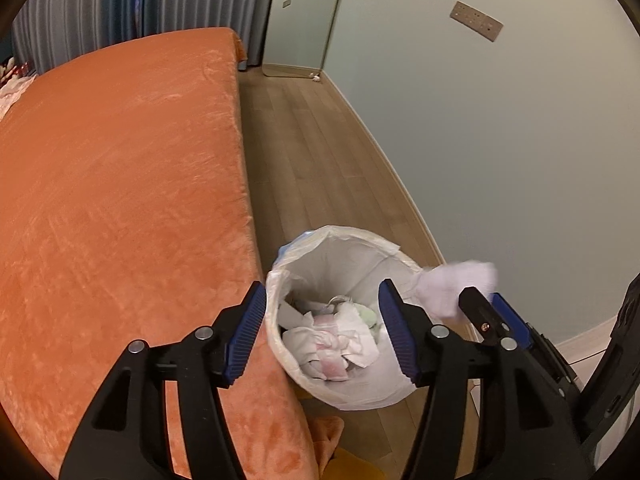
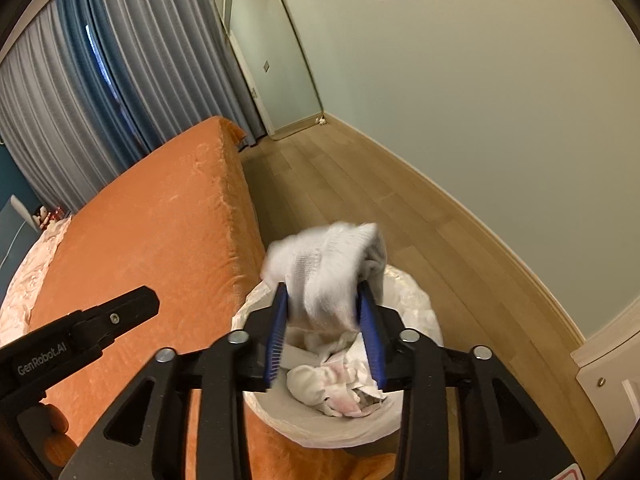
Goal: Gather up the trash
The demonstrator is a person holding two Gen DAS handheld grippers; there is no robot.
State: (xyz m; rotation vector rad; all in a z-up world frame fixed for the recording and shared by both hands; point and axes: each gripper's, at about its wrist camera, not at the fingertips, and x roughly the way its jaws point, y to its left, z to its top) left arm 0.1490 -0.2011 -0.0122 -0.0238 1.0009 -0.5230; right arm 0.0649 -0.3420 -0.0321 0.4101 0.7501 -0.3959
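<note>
A round bin with a white liner point(image 1: 280, 276) stands on the floor against the bed's corner, and crumpled white and pink tissues point(image 1: 336, 340) lie in it. My left gripper point(image 1: 321, 284) hangs open above the bin with nothing between its fingers. My right gripper point(image 1: 480, 294) is at the bin's right rim. In the right wrist view a white fabric wad point(image 2: 332, 256) sits between the right gripper's point(image 2: 322, 285) parted blue pads, right over the bin point(image 2: 420, 304). The wad looks blurred while the fingers look sharp. It also shows as a white wad point(image 1: 452, 280) in the left wrist view.
An orange bed point(image 1: 120, 160) fills the left side. A strip of wooden floor point(image 1: 312, 152) runs between the bed and the pale wall. A leaning mirror point(image 2: 272, 60) and grey curtains point(image 2: 120, 80) stand at the far end. A white cabinet point(image 2: 608, 376) is at the right.
</note>
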